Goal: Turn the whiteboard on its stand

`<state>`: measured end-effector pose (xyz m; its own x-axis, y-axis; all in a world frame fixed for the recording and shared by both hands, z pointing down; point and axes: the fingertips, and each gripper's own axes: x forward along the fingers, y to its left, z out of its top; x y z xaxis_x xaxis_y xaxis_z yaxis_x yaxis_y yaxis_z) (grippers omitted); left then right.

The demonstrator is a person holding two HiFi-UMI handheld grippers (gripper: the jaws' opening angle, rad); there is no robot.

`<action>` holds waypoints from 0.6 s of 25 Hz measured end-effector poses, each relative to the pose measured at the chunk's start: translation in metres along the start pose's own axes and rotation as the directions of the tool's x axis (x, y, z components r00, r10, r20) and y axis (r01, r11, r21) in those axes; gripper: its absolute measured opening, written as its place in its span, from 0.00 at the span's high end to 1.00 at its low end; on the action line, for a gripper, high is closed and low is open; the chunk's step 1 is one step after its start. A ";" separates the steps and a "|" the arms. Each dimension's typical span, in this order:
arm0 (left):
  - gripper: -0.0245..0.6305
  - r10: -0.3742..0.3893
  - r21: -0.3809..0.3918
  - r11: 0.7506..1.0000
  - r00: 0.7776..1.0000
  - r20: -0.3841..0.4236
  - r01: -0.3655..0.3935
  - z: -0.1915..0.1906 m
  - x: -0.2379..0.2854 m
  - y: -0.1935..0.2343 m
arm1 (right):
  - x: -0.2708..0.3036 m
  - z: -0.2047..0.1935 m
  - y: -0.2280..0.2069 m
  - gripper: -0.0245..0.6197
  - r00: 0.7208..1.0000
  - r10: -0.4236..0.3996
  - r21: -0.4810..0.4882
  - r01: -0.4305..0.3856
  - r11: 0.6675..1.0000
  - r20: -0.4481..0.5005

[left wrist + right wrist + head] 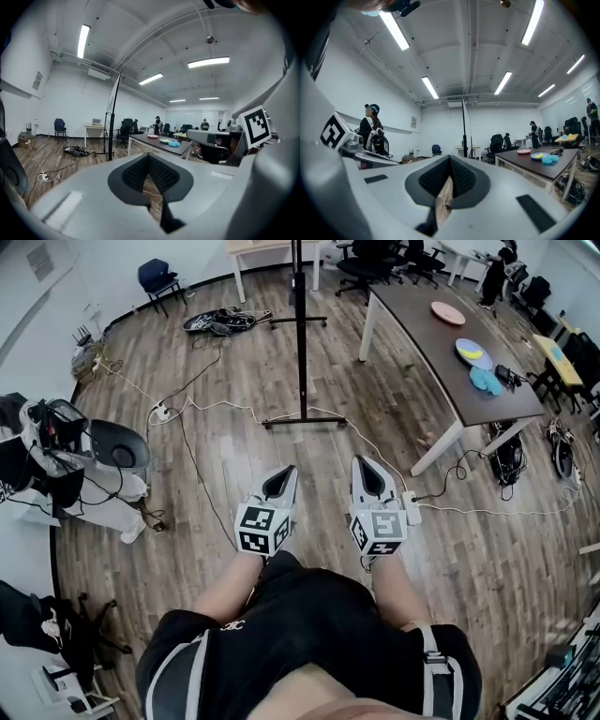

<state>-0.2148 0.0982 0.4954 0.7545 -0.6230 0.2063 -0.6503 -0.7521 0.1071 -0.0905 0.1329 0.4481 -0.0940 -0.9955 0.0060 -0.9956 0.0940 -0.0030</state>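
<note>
The whiteboard on its stand [300,329] is seen edge-on as a thin black upright with floor bars, a few steps ahead of me. In the left gripper view the whiteboard [112,117] stands left of centre. In the right gripper view the whiteboard [465,131] rises just above the jaws. My left gripper [281,478] and right gripper [368,472] are held side by side in front of my waist, well short of the stand. Both point forward and are shut with nothing between their pads.
A long dark table [422,338] with plates and a blue cloth stands to the right. White cables and a power strip [411,507] lie on the wood floor near the stand's base. A grey chair [117,451] is at left, and people stand at the far end.
</note>
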 end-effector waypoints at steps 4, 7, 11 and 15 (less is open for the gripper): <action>0.95 -0.003 0.006 1.000 1.000 0.003 0.003 0.000 0.004 -0.009 | -0.006 -0.001 -0.007 0.95 1.000 -0.002 -0.003 0.002 1.000 0.001; 0.95 -0.006 0.014 1.000 1.000 0.008 0.006 0.004 0.004 -0.017 | -0.012 0.002 -0.013 0.95 1.000 -0.009 -0.006 0.009 1.000 0.010; 0.95 -0.011 0.031 0.999 1.000 -0.002 0.011 0.005 0.010 -0.024 | -0.014 0.000 -0.023 0.95 1.000 -0.019 0.009 0.019 1.000 0.004; 0.95 -0.015 0.041 0.999 1.000 0.002 0.015 0.008 0.019 -0.028 | -0.014 0.000 -0.033 0.95 0.999 -0.033 0.013 0.033 0.999 0.015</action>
<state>-0.1818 0.1055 0.4884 0.7647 -0.6117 0.2027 -0.6344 -0.7698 0.0700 -0.0560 0.1437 0.4481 -0.0610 -0.9981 -0.0086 -0.9980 0.0611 -0.0156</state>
